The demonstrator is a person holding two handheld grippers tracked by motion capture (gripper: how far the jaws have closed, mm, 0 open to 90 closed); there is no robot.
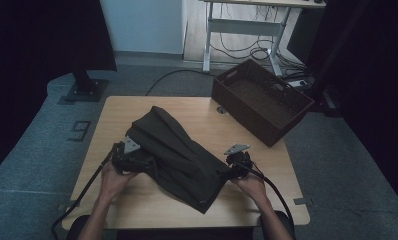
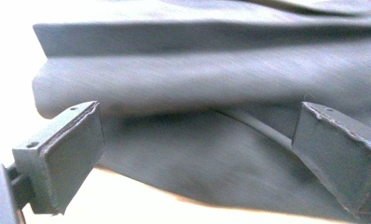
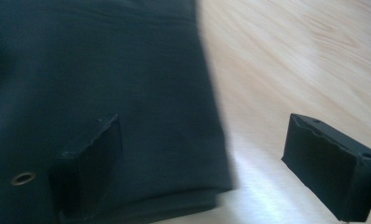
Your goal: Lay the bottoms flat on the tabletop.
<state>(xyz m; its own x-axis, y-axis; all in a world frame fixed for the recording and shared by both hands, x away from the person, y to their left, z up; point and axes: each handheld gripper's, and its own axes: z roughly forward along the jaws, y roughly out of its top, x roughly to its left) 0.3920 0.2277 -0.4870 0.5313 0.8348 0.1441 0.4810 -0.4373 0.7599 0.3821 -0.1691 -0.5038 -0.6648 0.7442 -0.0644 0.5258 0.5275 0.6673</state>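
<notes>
Flanking the dark cloth (image 1: 179,155), left gripper (image 1: 132,159) and right gripper (image 1: 238,165) gape wide

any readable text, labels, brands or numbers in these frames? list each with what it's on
None readable.
Dark folded garment: no tag or print showing.
Brown basket: no label.
Left gripper and right gripper: bare jaws with screw holes, no markings.
Wooden table: plain.
Dark angular marks on the floor: shapes that may be tape, not legible as characters.
</notes>
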